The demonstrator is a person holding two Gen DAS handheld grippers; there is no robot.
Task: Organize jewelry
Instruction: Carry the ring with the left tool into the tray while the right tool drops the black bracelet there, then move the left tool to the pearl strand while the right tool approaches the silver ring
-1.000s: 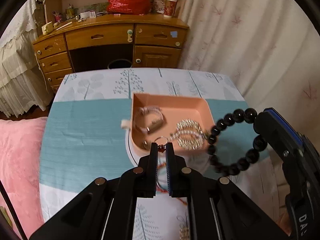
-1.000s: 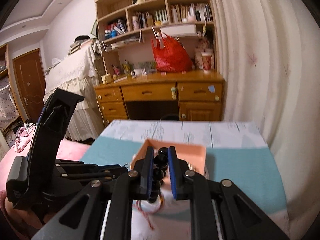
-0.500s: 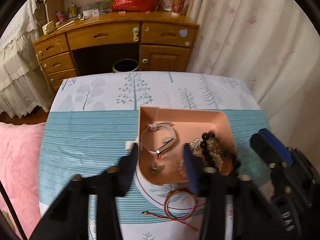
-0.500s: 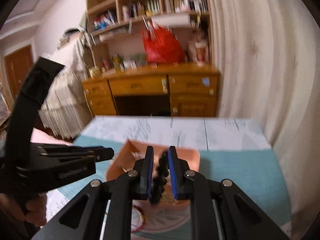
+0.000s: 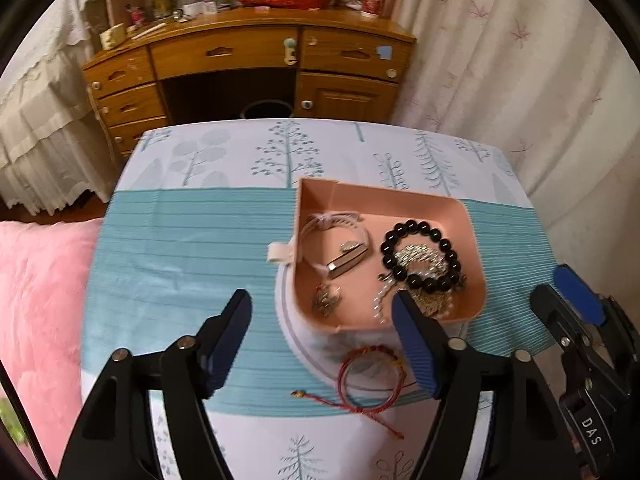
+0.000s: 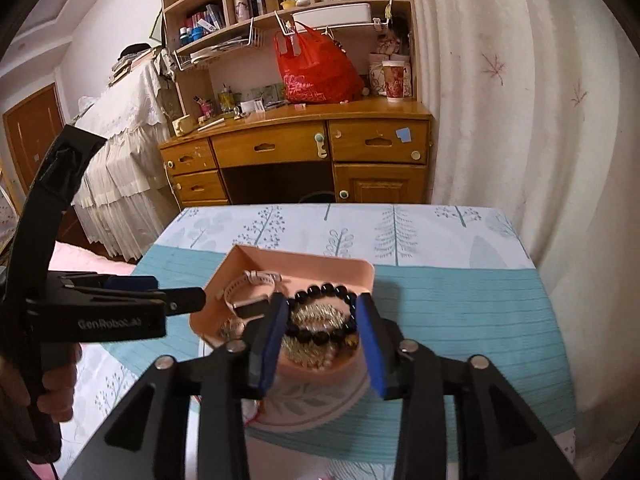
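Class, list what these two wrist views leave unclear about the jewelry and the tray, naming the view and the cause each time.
- Red string bracelet: right wrist view, hidden behind the right gripper.
- Silver chain: both views, covered by the black bead bracelet; its type is unclear.
- Small metal piece in the pink tray: left wrist view, too small to identify.
- Tray's near right corner: left wrist view, behind the left gripper finger.

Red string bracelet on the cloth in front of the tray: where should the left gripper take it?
Judging by its pose, grip the red string bracelet across its loop's near rim from straight above. It lies flat on the cloth, clear of the pink tray. The left gripper is empty, its jaws opening.
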